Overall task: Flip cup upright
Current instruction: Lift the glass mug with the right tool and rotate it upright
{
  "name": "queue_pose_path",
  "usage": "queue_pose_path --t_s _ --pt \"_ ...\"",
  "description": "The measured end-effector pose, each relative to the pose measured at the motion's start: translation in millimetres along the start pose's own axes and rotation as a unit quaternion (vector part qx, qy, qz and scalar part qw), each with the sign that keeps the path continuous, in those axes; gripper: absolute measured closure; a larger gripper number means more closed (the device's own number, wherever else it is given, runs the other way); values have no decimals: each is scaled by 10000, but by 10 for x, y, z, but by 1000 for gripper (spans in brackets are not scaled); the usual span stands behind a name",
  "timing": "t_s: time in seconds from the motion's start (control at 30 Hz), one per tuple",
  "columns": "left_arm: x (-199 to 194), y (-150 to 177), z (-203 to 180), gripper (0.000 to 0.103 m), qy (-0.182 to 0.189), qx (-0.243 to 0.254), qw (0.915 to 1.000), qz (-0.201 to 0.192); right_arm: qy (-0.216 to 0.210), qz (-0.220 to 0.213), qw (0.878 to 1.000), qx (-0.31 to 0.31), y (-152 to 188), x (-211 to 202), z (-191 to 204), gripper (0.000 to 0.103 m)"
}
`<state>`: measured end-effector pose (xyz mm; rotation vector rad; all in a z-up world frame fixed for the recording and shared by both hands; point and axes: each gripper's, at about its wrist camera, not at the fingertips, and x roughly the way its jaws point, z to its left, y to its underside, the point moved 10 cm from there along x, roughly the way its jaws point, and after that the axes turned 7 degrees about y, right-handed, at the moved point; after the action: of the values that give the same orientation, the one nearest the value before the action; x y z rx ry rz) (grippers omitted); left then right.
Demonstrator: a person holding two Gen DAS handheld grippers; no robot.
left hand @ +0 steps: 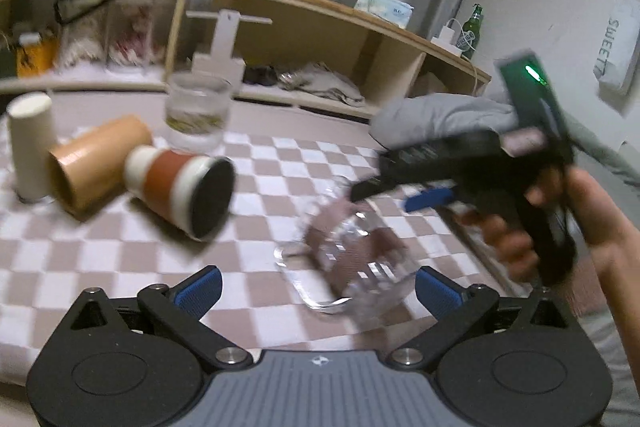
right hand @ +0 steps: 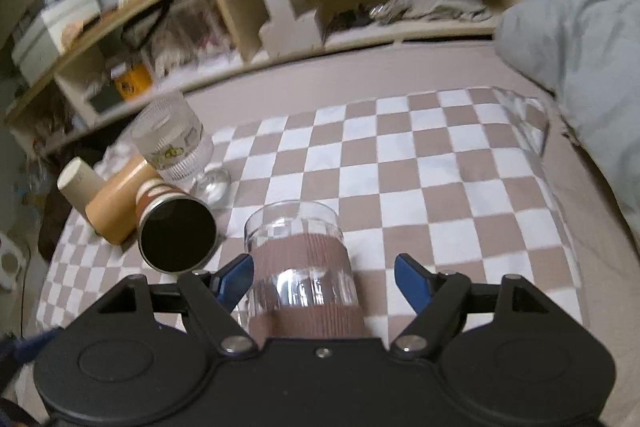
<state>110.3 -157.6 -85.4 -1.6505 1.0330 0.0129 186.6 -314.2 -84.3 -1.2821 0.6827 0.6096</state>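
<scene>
A clear glass cup with a brown sleeve and a handle lies tilted on the checked cloth. In the right wrist view the cup sits between my open right gripper's blue fingers, its rim pointing away; the left finger is close to its side. My right gripper also shows in the left wrist view, just above and beyond the cup. My left gripper is open and empty, just in front of the cup.
A red-and-white cup, a tan cylinder and a white cylinder lie or stand at the left. A ribbed glass stands behind them. A wooden shelf runs along the back. A grey pillow lies at the right.
</scene>
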Motion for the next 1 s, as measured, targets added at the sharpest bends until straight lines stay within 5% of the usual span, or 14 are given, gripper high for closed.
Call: queue_pose_path --t_s 0.23,0.43,0.5,1.0 --pt "304 60 -74 10 330 -485 9982 109 -201 919 9937 -605 -262 394 267 21" --pt "395 71 -160 20 585 -583 9965 86 136 1326 9850 -1100 -208 654 408 21" --pt "418 77 -195 27 663 -468 9967 68 61 1279 9857 -1095 -206 650 436 29" --pt "676 250 -533 43 944 231 9952 -69 27 -241 9944 -1030 -113 -398 87 30"
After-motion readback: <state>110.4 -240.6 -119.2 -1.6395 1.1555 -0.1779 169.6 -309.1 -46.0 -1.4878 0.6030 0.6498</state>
